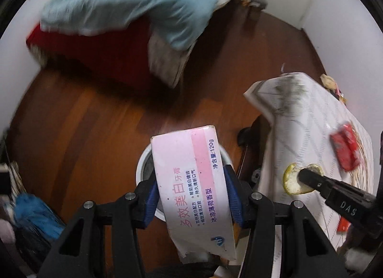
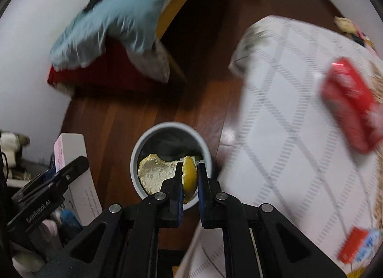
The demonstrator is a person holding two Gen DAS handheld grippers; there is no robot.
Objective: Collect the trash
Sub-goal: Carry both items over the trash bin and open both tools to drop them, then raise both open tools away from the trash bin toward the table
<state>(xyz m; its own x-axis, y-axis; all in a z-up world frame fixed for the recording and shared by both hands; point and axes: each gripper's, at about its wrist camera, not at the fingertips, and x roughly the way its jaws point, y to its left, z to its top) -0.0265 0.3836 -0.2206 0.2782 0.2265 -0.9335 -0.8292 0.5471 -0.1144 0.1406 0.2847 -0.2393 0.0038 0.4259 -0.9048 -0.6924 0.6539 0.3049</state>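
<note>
My left gripper (image 1: 191,187) is shut on a pink and white toothpaste box (image 1: 191,182), held above a round white bin (image 1: 141,168) on the wooden floor. The right gripper (image 2: 189,177) is shut on a yellow citrus peel (image 2: 189,177) right over the bin (image 2: 167,126). A larger pale piece of peel (image 2: 155,172) shows inside the bin's rim behind it. From the left wrist view the right gripper's fingers (image 1: 311,177) pinch the peel (image 1: 290,182) at the right. The right wrist view shows the left gripper (image 2: 64,172) with the box (image 2: 71,158) at the left.
A white patterned mat (image 2: 299,122) lies at the right with a red packet (image 2: 349,103) and another red wrapper (image 2: 356,244) on it. A bed with a light blue blanket (image 1: 134,5) and red cover (image 1: 107,46) stands behind. Blue and dark clutter (image 1: 31,215) fills the left corner.
</note>
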